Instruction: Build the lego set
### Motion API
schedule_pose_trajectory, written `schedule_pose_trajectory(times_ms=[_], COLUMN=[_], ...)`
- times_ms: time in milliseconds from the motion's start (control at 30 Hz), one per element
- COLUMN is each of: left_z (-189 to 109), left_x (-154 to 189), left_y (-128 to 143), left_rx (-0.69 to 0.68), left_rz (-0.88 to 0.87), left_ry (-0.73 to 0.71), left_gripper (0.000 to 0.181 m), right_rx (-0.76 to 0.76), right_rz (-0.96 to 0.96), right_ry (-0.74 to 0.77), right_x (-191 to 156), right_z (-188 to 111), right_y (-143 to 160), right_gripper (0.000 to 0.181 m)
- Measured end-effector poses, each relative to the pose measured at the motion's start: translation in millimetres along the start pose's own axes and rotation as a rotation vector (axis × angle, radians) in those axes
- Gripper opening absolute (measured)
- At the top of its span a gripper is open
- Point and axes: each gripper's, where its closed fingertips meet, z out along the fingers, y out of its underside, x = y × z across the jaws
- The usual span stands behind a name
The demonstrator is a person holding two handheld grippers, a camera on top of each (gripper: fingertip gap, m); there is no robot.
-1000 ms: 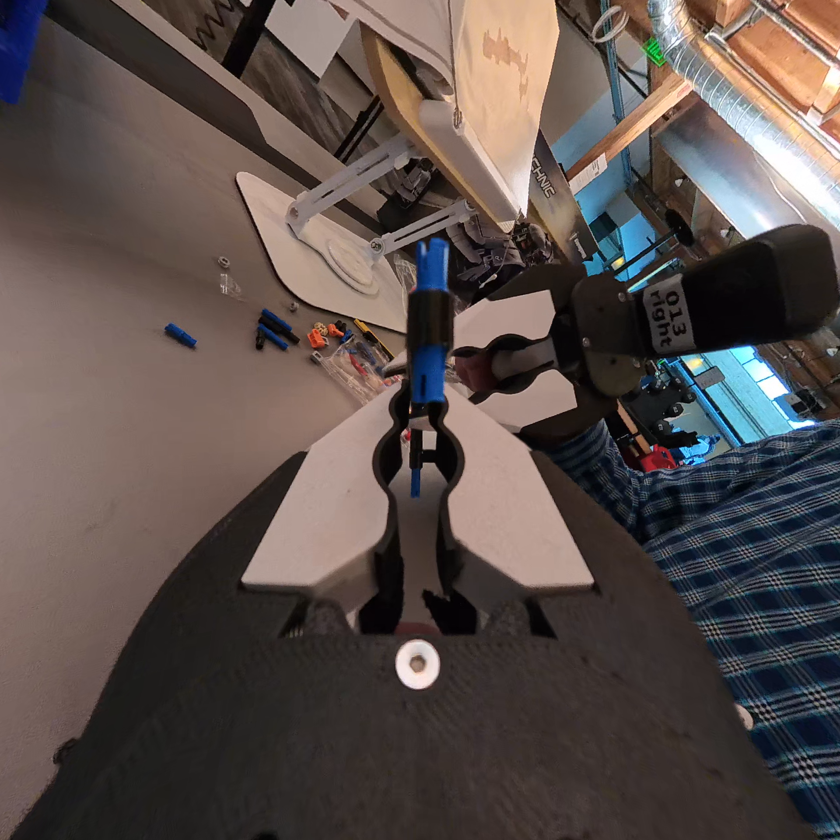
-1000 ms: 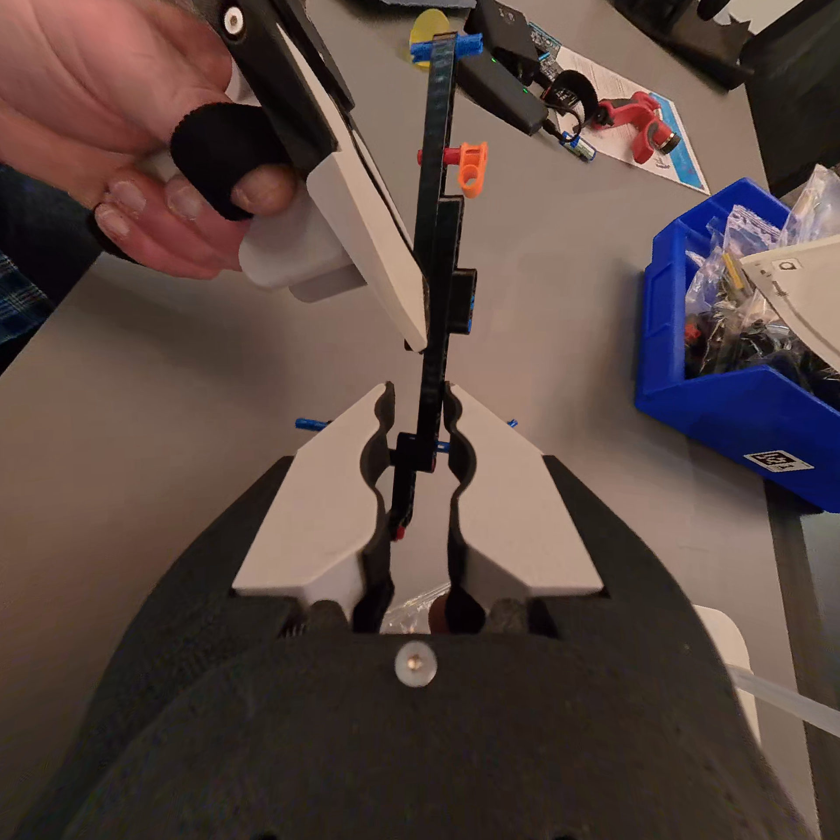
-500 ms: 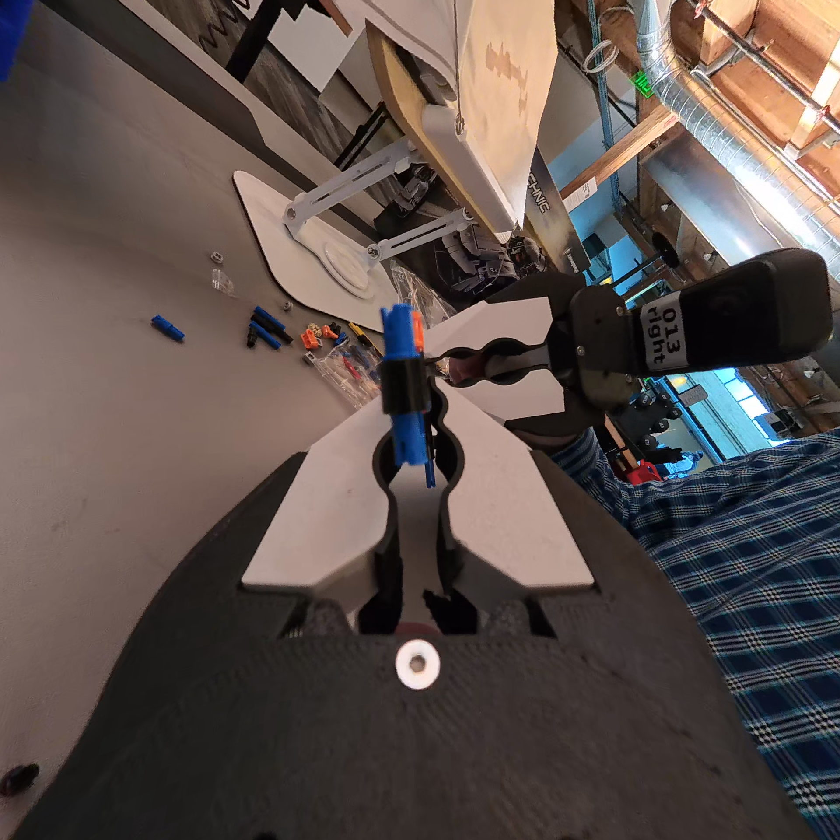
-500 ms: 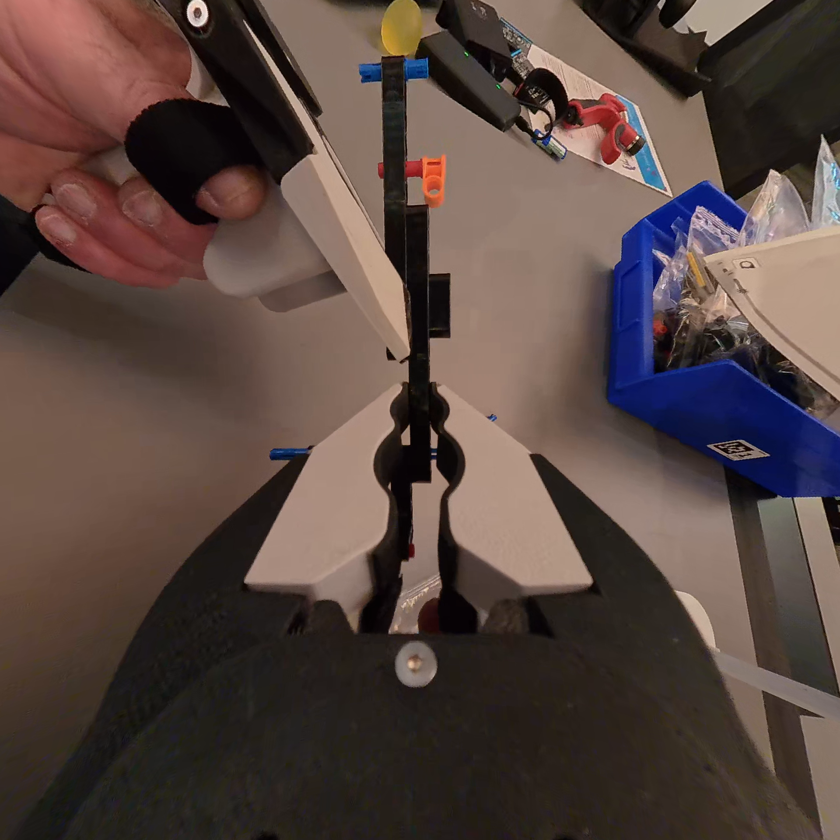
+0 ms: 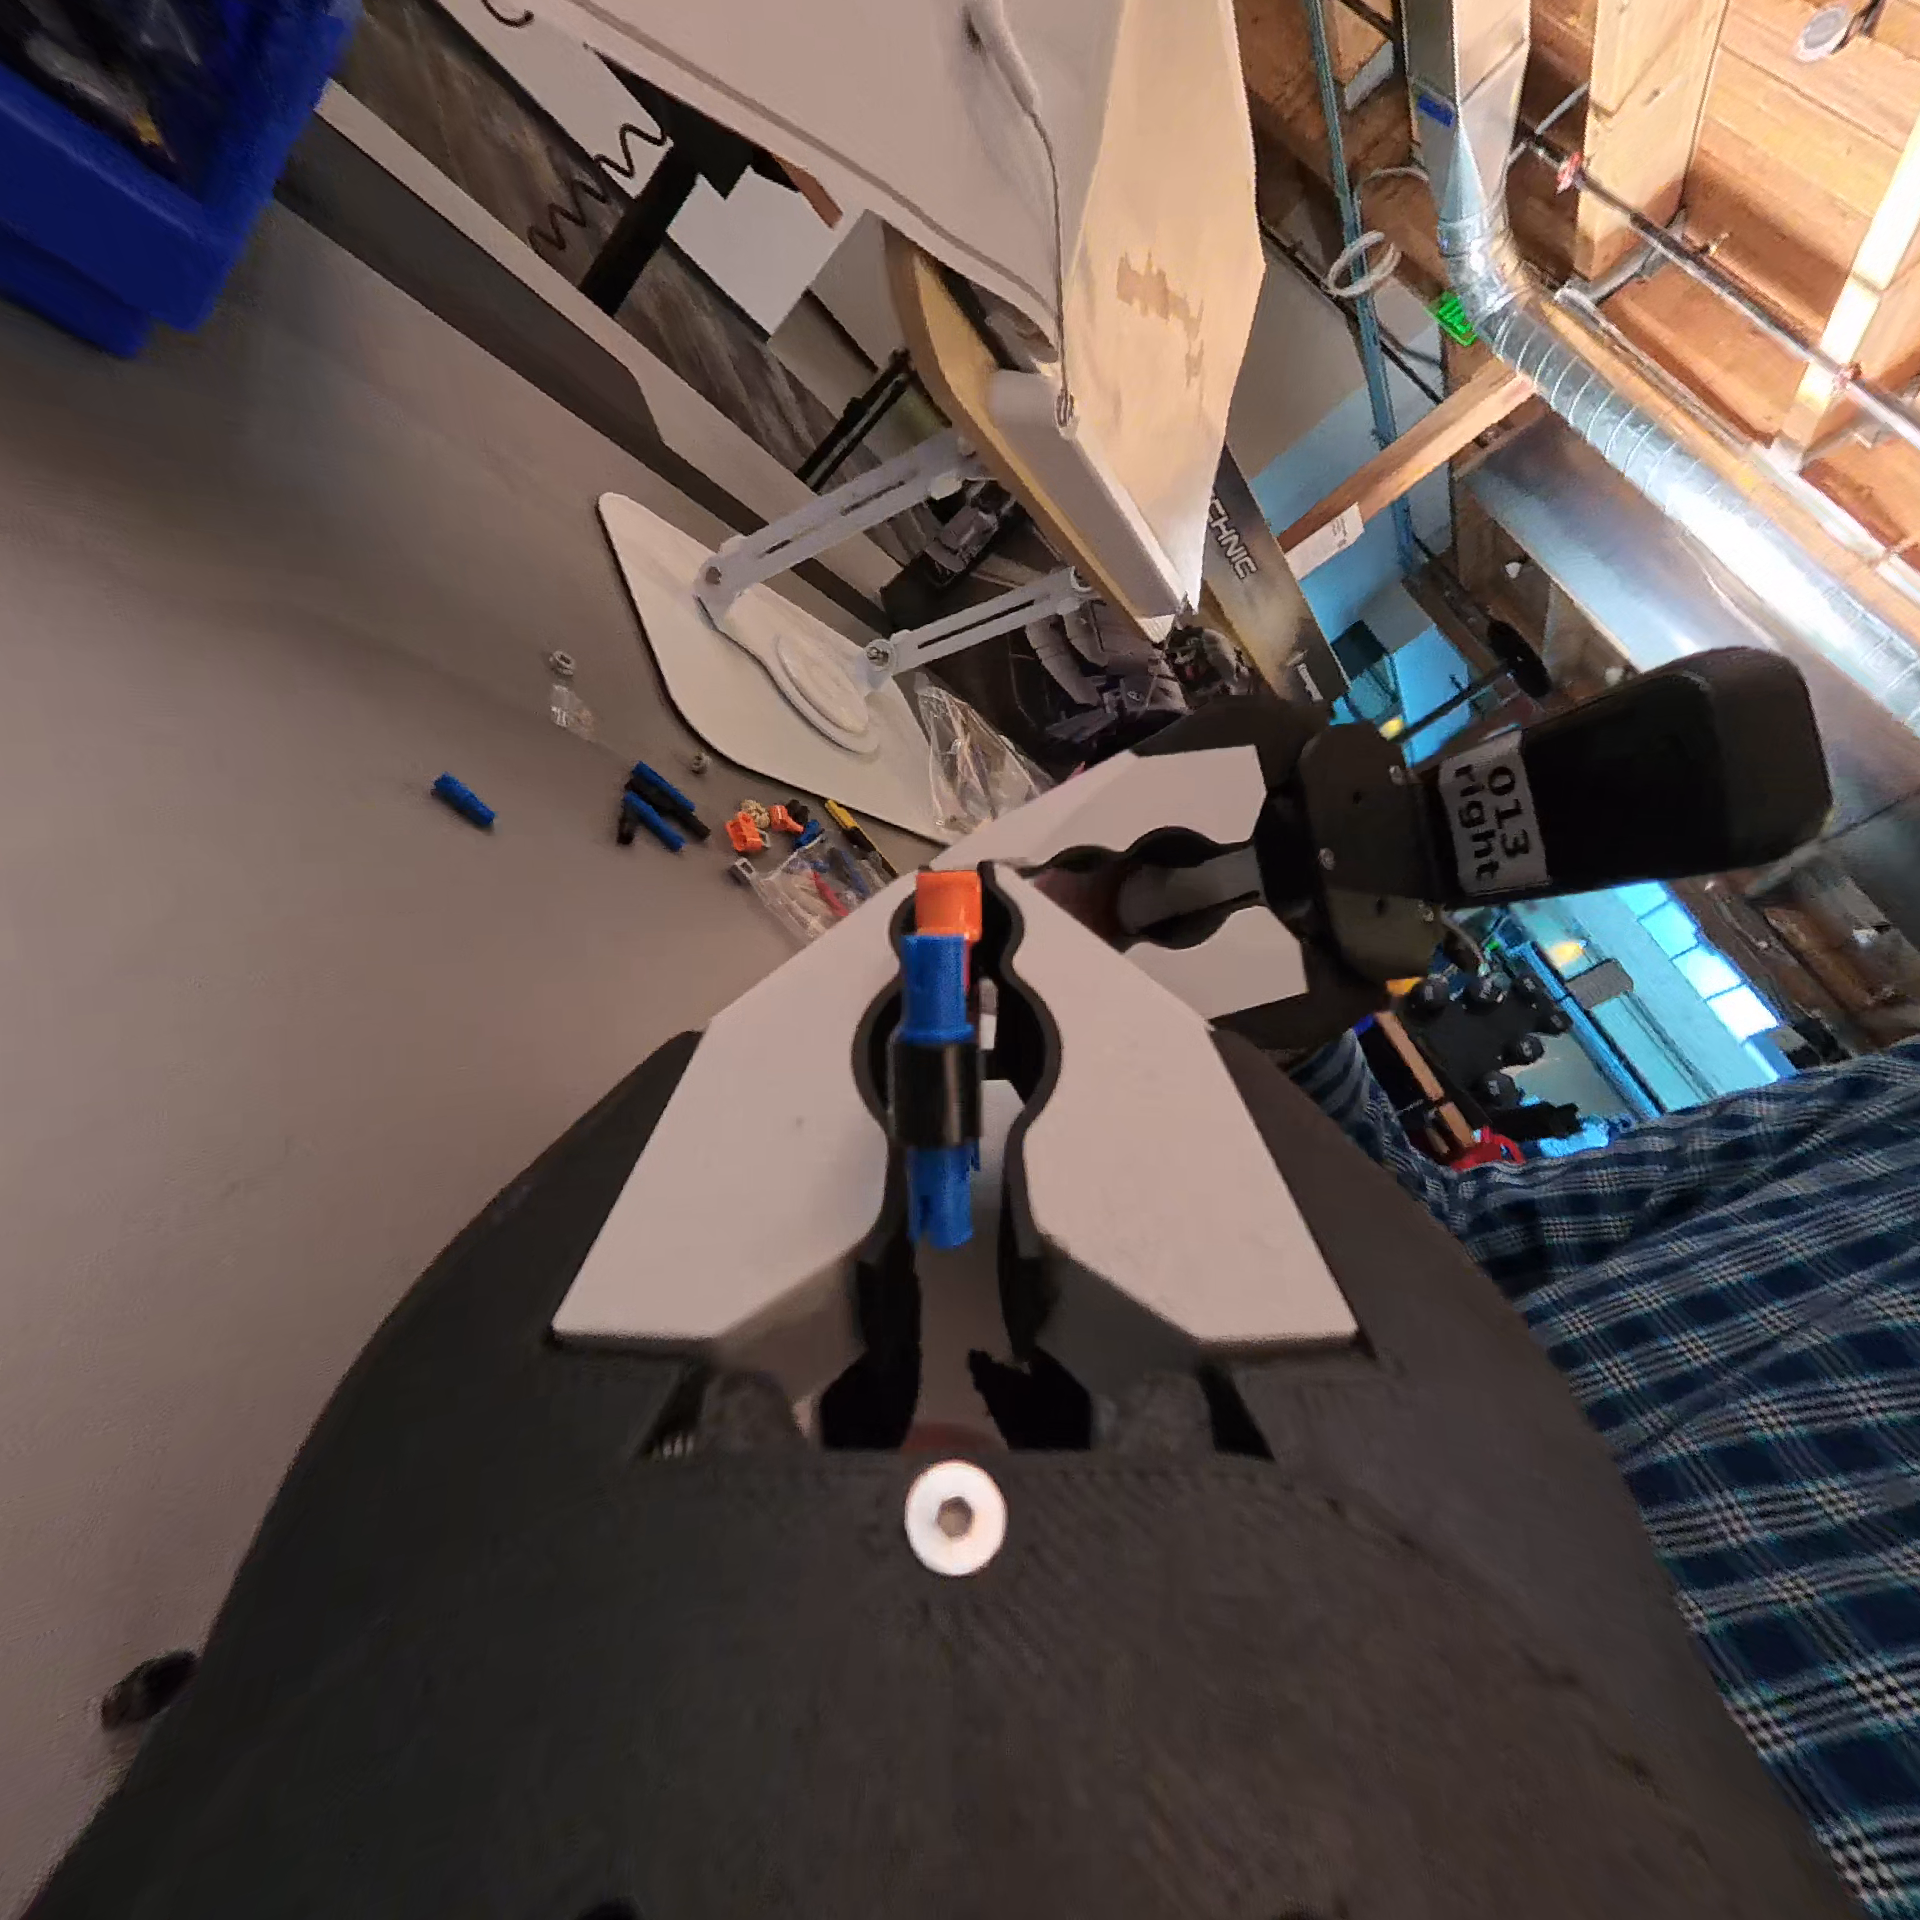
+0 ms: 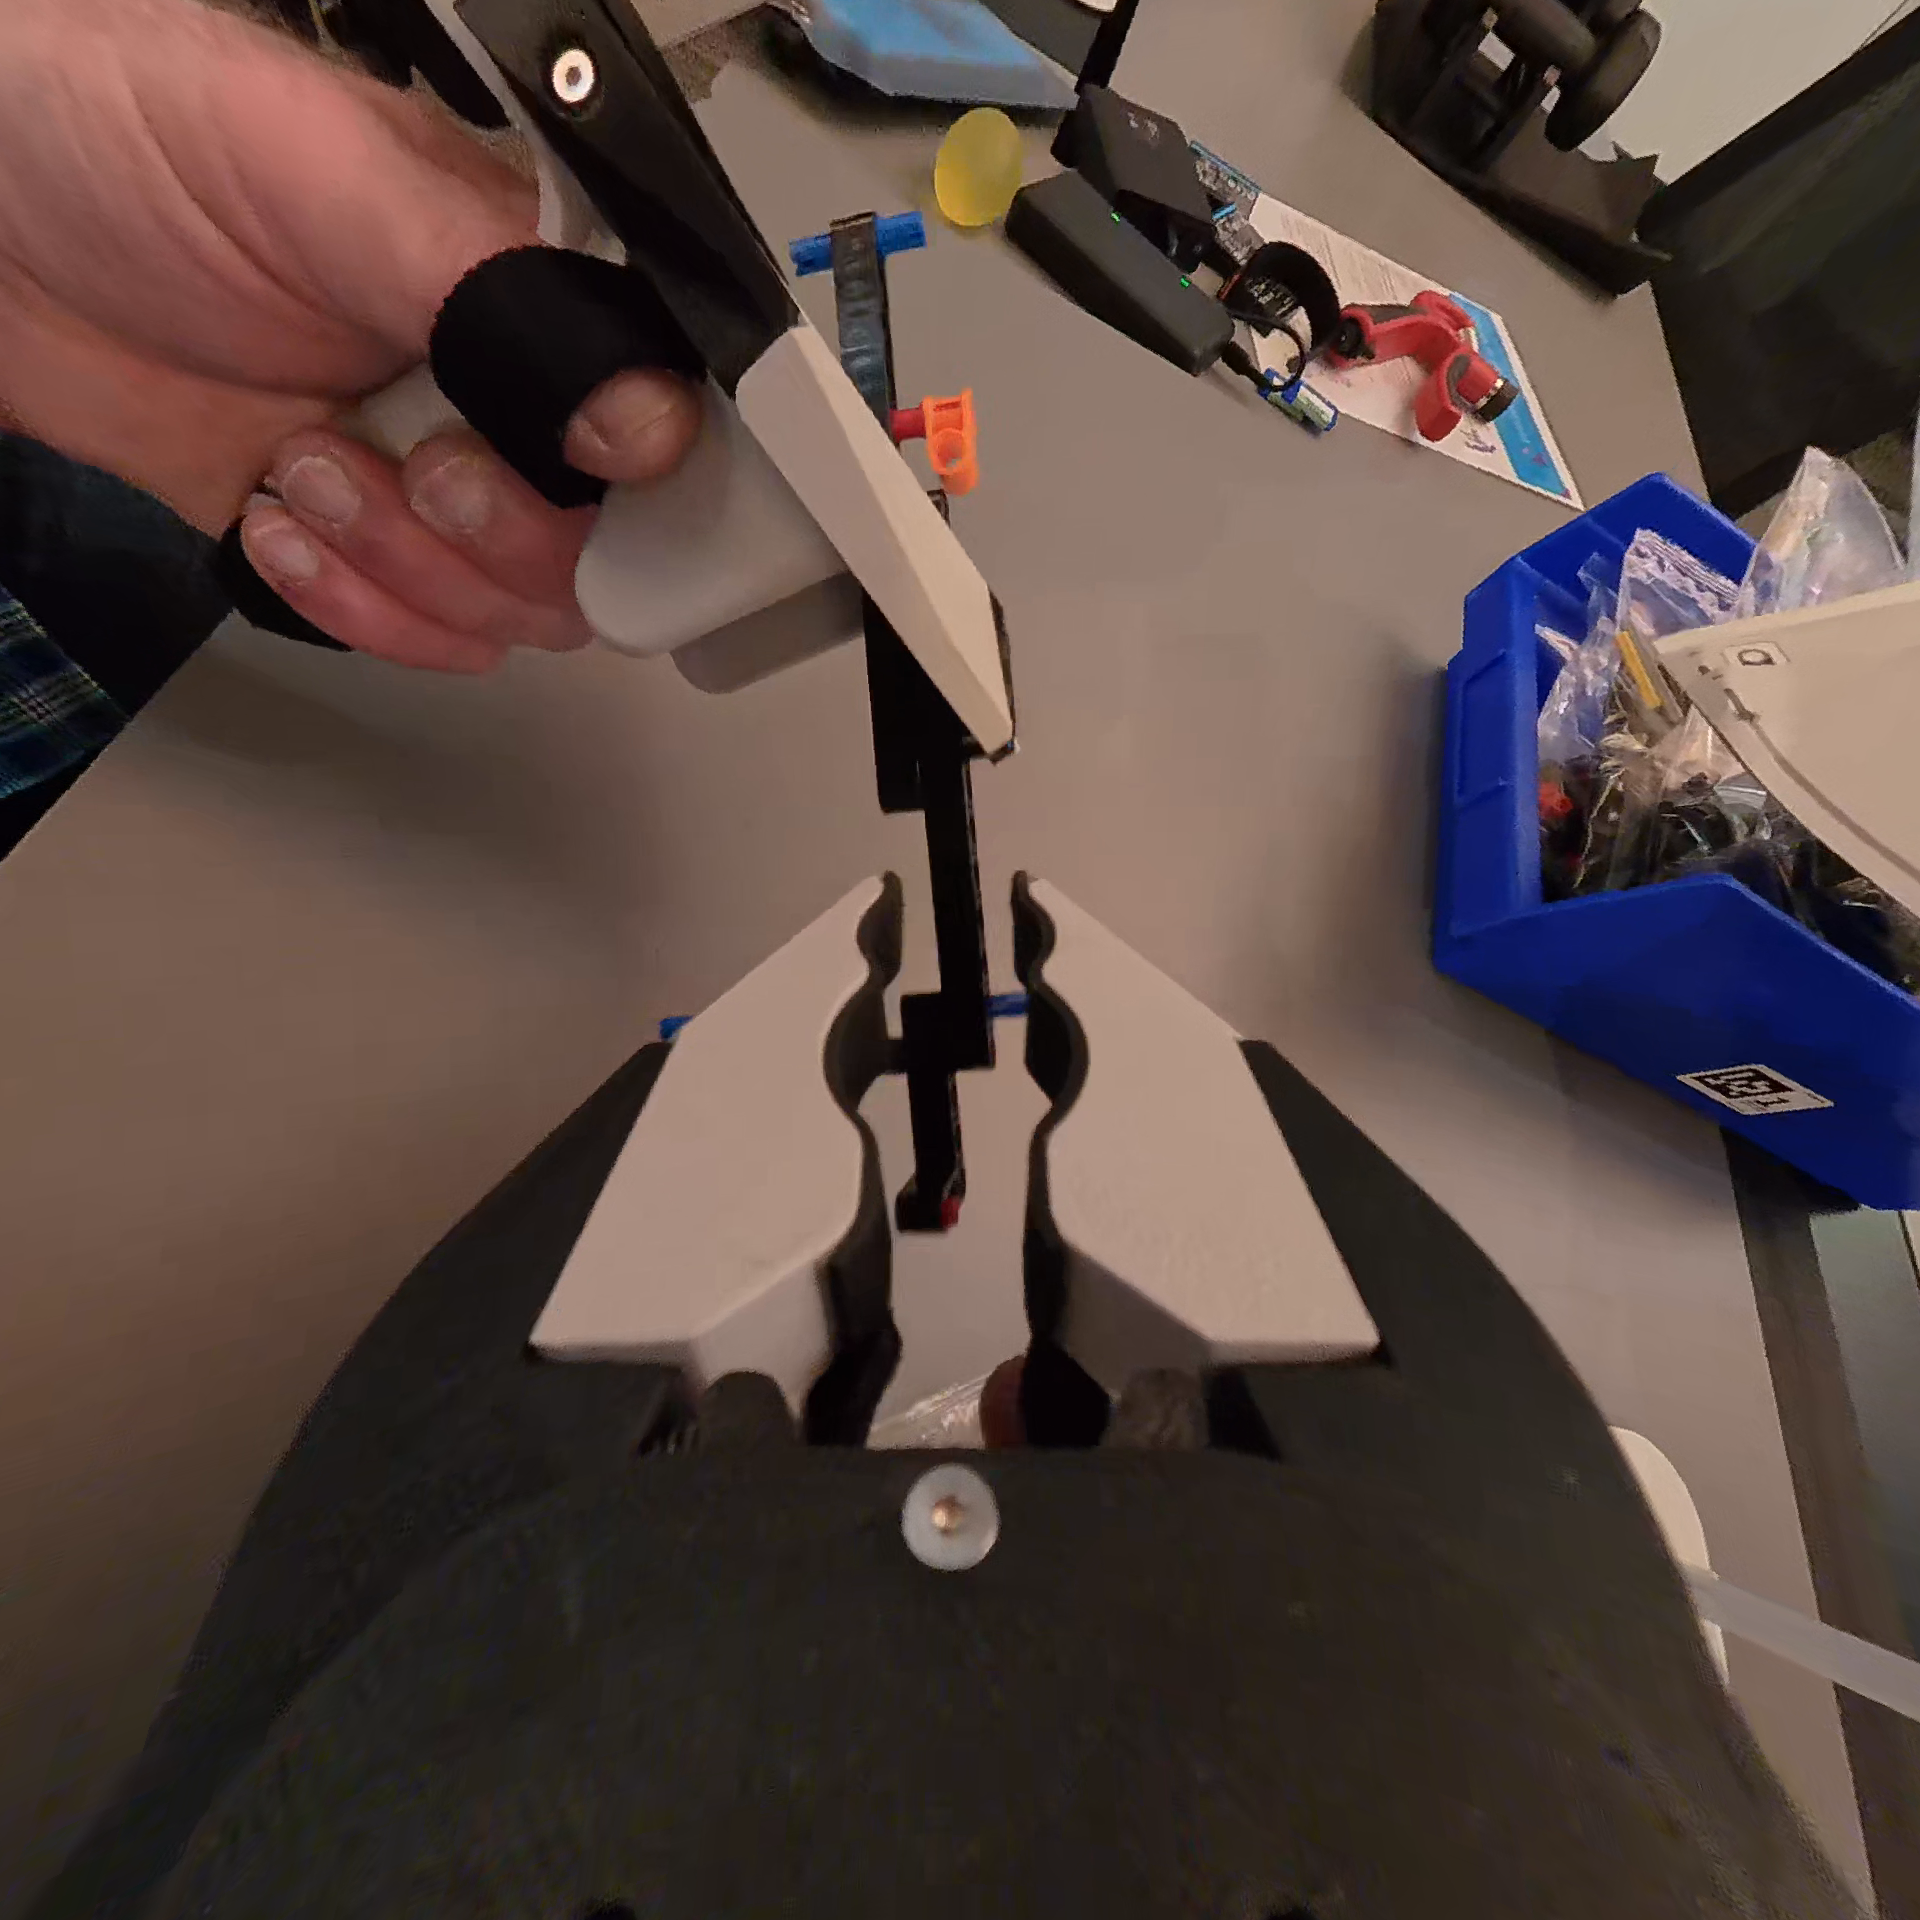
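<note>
Black lego assembly point(image 6: 940, 935), frame centre: upper part pinched by left gripper point(image 6: 992, 727); lower end between spread right gripper point(image 6: 951, 894) fingers, untouched.

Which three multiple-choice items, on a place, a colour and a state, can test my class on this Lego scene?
1. The bin stands: A) on the table, right of the beam; B) on the floor; C) in a hand.
2. The connector on the beam's pin is: A) green; B) orange; C) white.
3. The right gripper's fingers are: A) shut on the beam; B) out of view; C) apart, with the beam between them.
Key: 1 A, it rests on the grey tabletop at the right; 2 B, it shows bright orange; 3 C, gaps show on both sides of the beam.
</note>
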Motion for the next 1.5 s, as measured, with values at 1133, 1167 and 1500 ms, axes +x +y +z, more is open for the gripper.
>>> schedule_pose_trajectory(times_ms=[1133,1167,1500], left_z=[-33,-33,-34], left_x=[-15,-15,-16], left_y=[-29,-29,-29], left_rx=[0.138,0.139,0.14], left_rz=[-0.06,-0.06,-0.062], left_ry=[0.057,0.058,0.058], left_gripper=[0.006,0.006,0.006], right_rx=[-0.446,-0.449,-0.449], right_rz=[0.099,0.095,0.089], right_ry=[0.586,0.589,0.6], right_x=[220,220,215], right_z=[19,19,12], right_y=[-10,-10,-11], right_gripper=[0.144,0.144,0.146])
